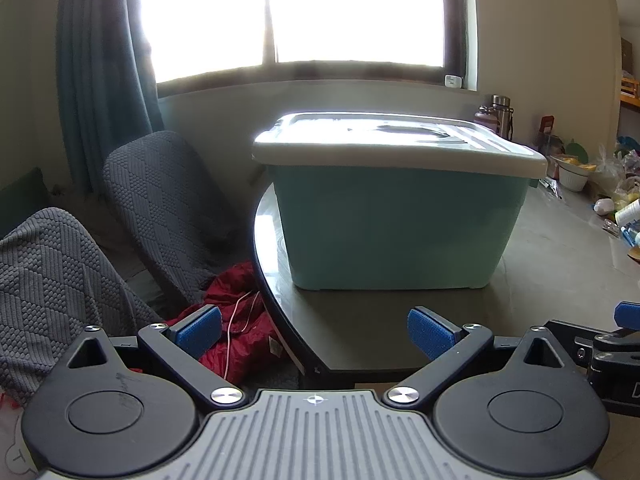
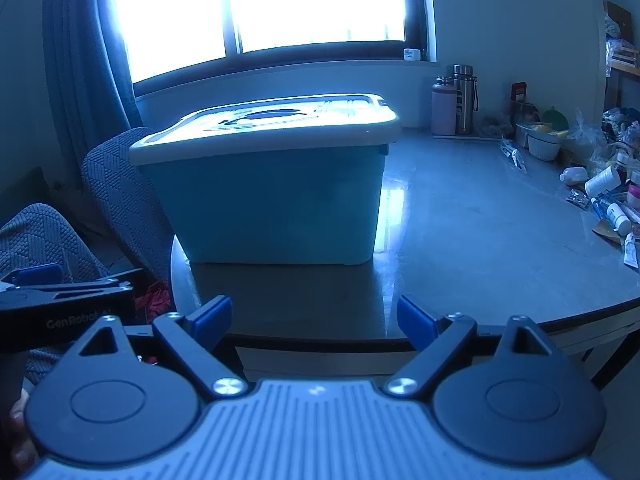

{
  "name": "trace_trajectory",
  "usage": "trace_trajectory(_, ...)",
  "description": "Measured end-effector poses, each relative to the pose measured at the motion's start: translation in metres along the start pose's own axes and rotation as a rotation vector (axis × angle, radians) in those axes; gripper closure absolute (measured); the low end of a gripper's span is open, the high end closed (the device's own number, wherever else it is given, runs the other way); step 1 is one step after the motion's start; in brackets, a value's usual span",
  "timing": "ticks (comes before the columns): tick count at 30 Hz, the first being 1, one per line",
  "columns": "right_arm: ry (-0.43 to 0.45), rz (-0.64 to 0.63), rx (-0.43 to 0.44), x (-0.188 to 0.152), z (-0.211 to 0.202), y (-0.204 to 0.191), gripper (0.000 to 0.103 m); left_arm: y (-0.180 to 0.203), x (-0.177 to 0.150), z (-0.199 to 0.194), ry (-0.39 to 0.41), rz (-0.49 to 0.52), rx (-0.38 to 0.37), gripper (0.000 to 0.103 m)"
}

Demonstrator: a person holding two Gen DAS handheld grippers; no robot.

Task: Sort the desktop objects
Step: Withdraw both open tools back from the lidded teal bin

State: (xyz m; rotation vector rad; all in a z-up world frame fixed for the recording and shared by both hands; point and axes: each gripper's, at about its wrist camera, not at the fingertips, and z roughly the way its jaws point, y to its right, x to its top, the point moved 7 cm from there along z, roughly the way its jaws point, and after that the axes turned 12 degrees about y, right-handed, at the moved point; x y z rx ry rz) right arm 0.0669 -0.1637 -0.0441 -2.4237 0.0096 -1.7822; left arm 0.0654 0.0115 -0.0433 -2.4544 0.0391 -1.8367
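The worktop [image 2: 460, 240] is a dark, glossy slab with a curved near edge. On it, toward the near left edge, stands a bin [image 1: 392, 232], teal plastic with a pale lid [image 1: 396, 140] shut on top, so nothing of what it holds can be seen. It looks stiff and smooth-sided, light if empty, and too wide for either tongs to span; my guess is that the lid's overhanging rim is the place to take hold, one side per hand.

Along the far right edge lies the clutter to be sorted: two flasks [image 2: 456, 100] upright near the wall, white bowls [image 2: 540, 144] with something yellow in them, crinkled plastic bags [image 2: 612, 128], then small white bottles [image 2: 602, 182] lying on their sides and tubes [image 2: 630, 248] at the right edge. The bottles should be light, hard and apt to roll; gripping across the body would suit them. The tubes and bags are soft and will give under the pads. The bowls look breakable.

The left tongs [image 1: 316, 334] hang wide open and empty just short of the near edge, facing the bin. The right tongs [image 2: 314, 322] are likewise spread apart with nothing between them, over the near edge, well apart from the clutter.
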Motion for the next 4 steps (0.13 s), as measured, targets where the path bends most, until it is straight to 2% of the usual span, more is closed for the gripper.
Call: trace_trajectory(4,-0.002,0.002,0.003,-0.0002,0.0,0.0,0.013,-0.0003,-0.0011,-0.001,-0.01,0.003,0.006,0.002)
